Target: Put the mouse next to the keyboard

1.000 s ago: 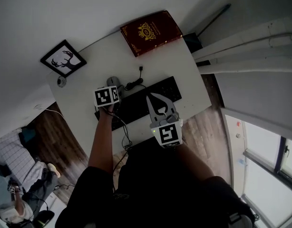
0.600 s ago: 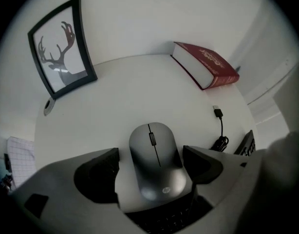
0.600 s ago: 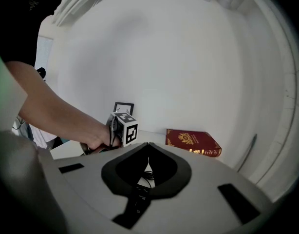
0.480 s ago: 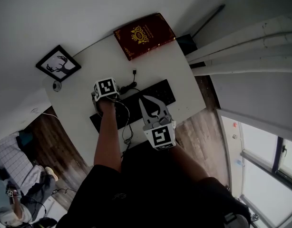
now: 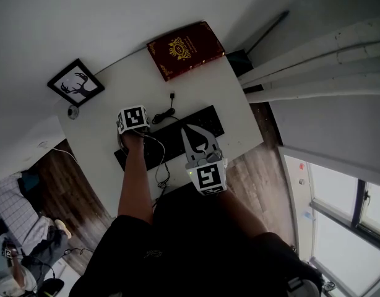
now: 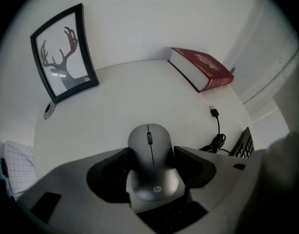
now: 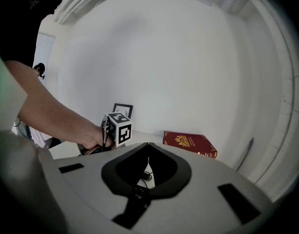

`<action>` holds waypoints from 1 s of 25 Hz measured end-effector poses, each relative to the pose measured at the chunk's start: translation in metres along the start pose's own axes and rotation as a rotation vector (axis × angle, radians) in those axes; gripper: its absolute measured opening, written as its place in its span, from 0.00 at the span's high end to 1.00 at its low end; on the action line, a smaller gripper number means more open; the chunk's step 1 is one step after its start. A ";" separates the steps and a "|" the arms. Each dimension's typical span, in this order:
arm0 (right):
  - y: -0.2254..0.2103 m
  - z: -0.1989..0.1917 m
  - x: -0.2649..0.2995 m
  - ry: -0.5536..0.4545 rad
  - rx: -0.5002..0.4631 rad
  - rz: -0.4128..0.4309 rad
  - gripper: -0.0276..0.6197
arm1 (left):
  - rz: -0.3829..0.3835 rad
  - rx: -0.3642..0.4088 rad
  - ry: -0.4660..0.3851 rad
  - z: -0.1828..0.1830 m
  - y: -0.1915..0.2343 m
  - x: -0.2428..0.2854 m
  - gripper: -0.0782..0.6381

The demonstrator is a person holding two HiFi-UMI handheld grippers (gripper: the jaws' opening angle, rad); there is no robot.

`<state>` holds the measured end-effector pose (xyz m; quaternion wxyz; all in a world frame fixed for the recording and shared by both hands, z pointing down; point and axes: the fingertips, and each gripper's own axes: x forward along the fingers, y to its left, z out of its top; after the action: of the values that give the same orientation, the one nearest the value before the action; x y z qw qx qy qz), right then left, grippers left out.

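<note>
Left claw [image 6: 153, 152], jaws just closed further, grips mouse [image 6: 152, 172] between them.

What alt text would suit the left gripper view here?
The jaws of the left gripper, which have just been closing, clasp a grey computer mouse by its sides on a white table. Behind it are a black-framed antler picture, a red hardcover book, a black cable and the edge of a black keyboard.

Left tongs [image 6: 152, 152] pointing steeply down, jaws just closing onto the mouse [image 6: 153, 177], right tongs [image 7: 148, 144] tips together, empty
</note>
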<state>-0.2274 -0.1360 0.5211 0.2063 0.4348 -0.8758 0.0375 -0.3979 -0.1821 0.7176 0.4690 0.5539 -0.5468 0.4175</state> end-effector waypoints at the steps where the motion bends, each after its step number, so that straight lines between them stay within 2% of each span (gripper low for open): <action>1: 0.000 -0.001 -0.002 0.000 -0.001 -0.003 0.93 | -0.012 -0.001 -0.006 -0.001 0.001 0.000 0.49; 7: -0.002 -0.006 -0.008 0.003 0.000 -0.009 0.93 | -0.087 -0.063 -0.049 -0.007 0.000 0.001 0.50; 12: 0.002 -0.011 -0.006 -0.009 -0.008 0.017 0.93 | -0.104 -0.083 -0.103 -0.005 -0.001 -0.008 0.50; 17: -0.003 -0.010 -0.006 -0.028 0.003 0.023 0.93 | -0.168 -0.105 -0.169 -0.008 -0.010 -0.030 0.52; 25: -0.010 -0.009 -0.008 -0.037 -0.012 0.049 0.93 | -0.214 -0.152 -0.211 -0.011 -0.018 -0.041 0.52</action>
<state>-0.2120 -0.1339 0.5251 0.1918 0.4125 -0.8901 0.0294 -0.3815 -0.1633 0.6788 0.4913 0.6128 -0.5607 0.2621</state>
